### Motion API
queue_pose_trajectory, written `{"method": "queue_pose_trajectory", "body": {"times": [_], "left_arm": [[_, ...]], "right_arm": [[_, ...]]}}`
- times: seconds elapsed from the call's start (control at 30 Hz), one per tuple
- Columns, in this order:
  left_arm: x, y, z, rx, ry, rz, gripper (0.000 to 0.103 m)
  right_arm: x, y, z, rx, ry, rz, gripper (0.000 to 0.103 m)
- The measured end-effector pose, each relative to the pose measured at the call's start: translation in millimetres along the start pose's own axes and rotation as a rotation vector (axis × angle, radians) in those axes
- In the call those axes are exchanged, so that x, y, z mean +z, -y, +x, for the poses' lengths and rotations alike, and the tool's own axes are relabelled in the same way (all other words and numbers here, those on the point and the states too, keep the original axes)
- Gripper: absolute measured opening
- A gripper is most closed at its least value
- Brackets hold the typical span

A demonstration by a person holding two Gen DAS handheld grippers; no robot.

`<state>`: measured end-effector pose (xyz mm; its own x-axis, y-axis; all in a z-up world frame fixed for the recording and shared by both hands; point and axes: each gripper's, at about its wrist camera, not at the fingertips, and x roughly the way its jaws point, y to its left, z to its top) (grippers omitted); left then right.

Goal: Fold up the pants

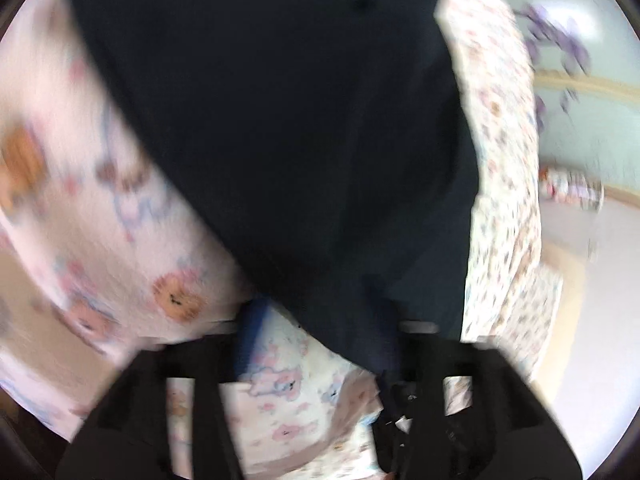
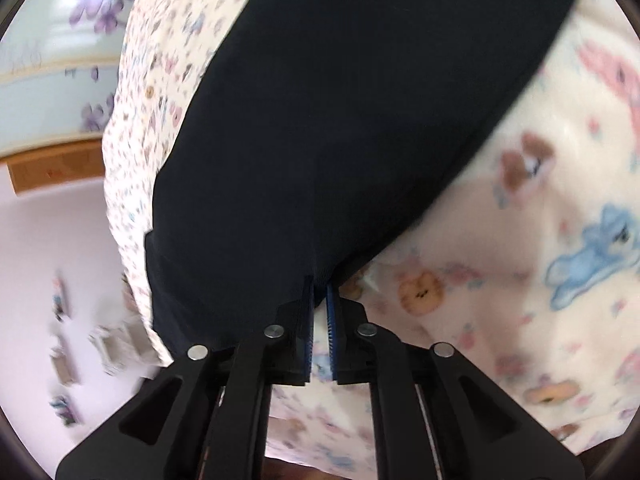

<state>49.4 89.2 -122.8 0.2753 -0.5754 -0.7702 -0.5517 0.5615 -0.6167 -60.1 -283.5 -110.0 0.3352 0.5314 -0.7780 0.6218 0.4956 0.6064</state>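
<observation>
Dark navy pants (image 1: 300, 120) lie spread on a cream bedsheet printed with cartoon animals (image 1: 100, 200). In the left wrist view my left gripper (image 1: 320, 312) stands wide open at the pants' near corner. The cloth's edge lies across the gap by the right finger (image 1: 390, 320), and neither pad presses on it. In the right wrist view the same pants (image 2: 340, 120) fill the middle. My right gripper (image 2: 319, 284) has a narrow gap between its blue pads (image 2: 308, 320), with sheet showing through. The pants' hem sits just at the fingertips, unpinched.
A cover with a small floral print (image 2: 160, 120) runs along the bed's edge (image 1: 504, 160). Beyond it are a pale floor (image 2: 48, 240) with scattered small items, a wooden skirting board (image 2: 56, 172) and a wall with purple flowers (image 1: 580, 80).
</observation>
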Motion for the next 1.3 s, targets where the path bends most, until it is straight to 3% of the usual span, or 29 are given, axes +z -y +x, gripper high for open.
{"method": "queue_pose_trajectory", "body": {"times": [0.03,0.1,0.17,0.33,0.43,0.53,0.6,0.67,0.73,0.77,0.83,0.9,0.97,1.03,1.1,1.17,1.23,1.3], "left_arm": [[0,5,-14,0.018,0.026,0.062,0.091],[-2,1,-34,0.031,0.036,0.122,0.095],[6,-8,-57,0.051,0.043,0.150,0.095],[57,-44,-124,0.139,0.201,0.121,0.095],[86,-39,-143,0.180,0.272,0.158,0.095],[113,-13,-144,0.269,0.321,0.273,0.099],[135,-2,-137,0.373,0.343,0.339,0.100],[154,-6,-124,0.481,0.331,0.339,0.100],[170,-30,-109,0.632,0.271,0.269,0.101],[177,-50,-104,0.666,0.224,0.190,0.101],[181,-87,-113,0.509,0.218,-0.016,0.101],[176,-94,-127,0.452,0.265,-0.078,0.101],[168,-84,-137,0.416,0.302,-0.006,0.101],[154,-53,-144,0.417,0.363,0.196,0.101],[142,-19,-138,0.448,0.374,0.412,0.101],[132,18,-117,0.502,0.341,0.642,0.101],[130,51,-89,0.558,0.278,0.810,0.101],[134,70,-70,0.582,0.232,0.877,0.101]], "right_arm": [[0,-1,-4,-0.017,0.000,-0.022,0.022],[-3,-3,-16,-0.043,0.011,-0.064,0.060],[-6,-3,-32,-0.039,0.032,-0.108,0.060],[-8,-17,-64,-0.028,0.127,-0.245,0.053],[4,-32,-55,-0.035,0.146,-0.300,0.053],[16,-49,-33,-0.059,0.127,-0.364,0.053],[25,-58,-14,-0.099,0.109,-0.382,0.053],[33,-52,-5,-0.169,0.103,-0.378,0.053],[44,-38,5,-0.257,0.088,-0.347,0.043],[48,-31,7,-0.265,0.075,-0.328,0.035],[52,-30,4,-0.272,0.055,-0.317,0.035],[49,-45,-4,-0.286,0.073,-0.376,0.036],[41,-76,-15,-0.228,0.120,-0.521,0.036],[34,-117,-12,-0.193,0.145,-0.697,0.038],[29,-154,2,-0.186,0.137,-0.851,0.050],[20,-197,27,-0.174,0.102,-1.028,0.065],[11,-231,53,-0.149,0.049,-1.157,0.064],[6,-259,84,-0.138,-0.016,-1.253,0.063]]}}
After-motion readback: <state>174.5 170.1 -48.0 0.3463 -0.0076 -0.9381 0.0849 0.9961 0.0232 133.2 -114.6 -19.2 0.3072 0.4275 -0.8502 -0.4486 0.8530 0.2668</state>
